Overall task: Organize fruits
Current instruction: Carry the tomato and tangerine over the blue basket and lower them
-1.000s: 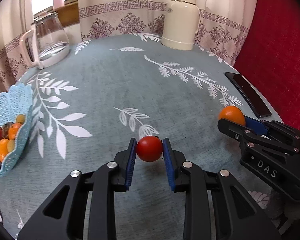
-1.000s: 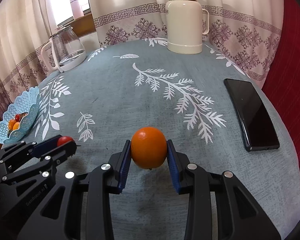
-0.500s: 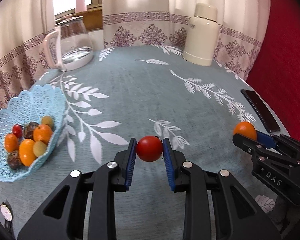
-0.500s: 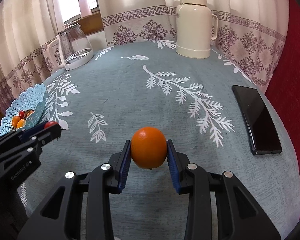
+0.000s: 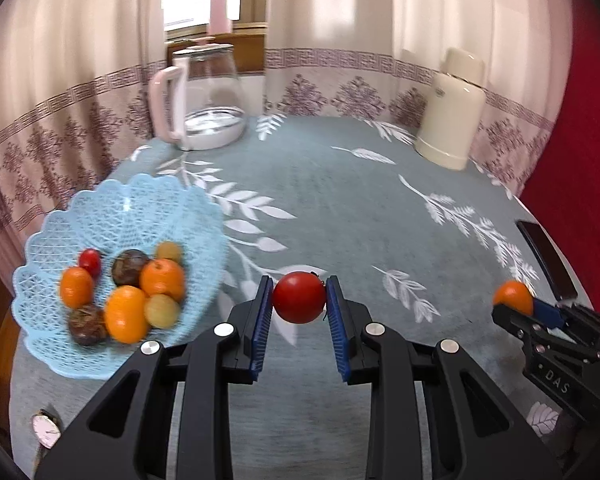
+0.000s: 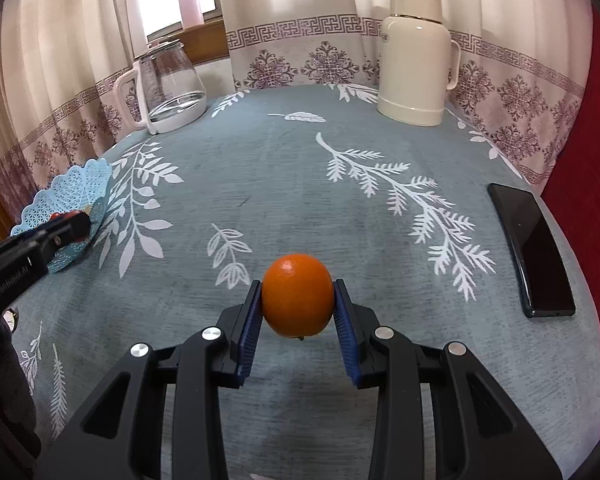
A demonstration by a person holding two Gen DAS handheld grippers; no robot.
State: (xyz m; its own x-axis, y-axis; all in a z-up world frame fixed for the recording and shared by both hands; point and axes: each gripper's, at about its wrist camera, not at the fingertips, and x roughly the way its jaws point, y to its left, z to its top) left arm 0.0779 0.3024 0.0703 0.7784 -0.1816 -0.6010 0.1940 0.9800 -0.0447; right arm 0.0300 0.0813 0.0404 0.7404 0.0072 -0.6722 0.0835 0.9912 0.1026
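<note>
We read "DAS" in white on the black body of the right gripper [image 5: 516,306]; lettering on the left gripper [image 6: 70,226] is too blurred, perhaps "GenRobot".

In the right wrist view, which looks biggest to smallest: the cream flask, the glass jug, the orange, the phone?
1. Cream flask
2. Glass jug and phone: too alike to rank
3. Orange, smallest, though it is nearest the camera, clamped in the right gripper.
</note>
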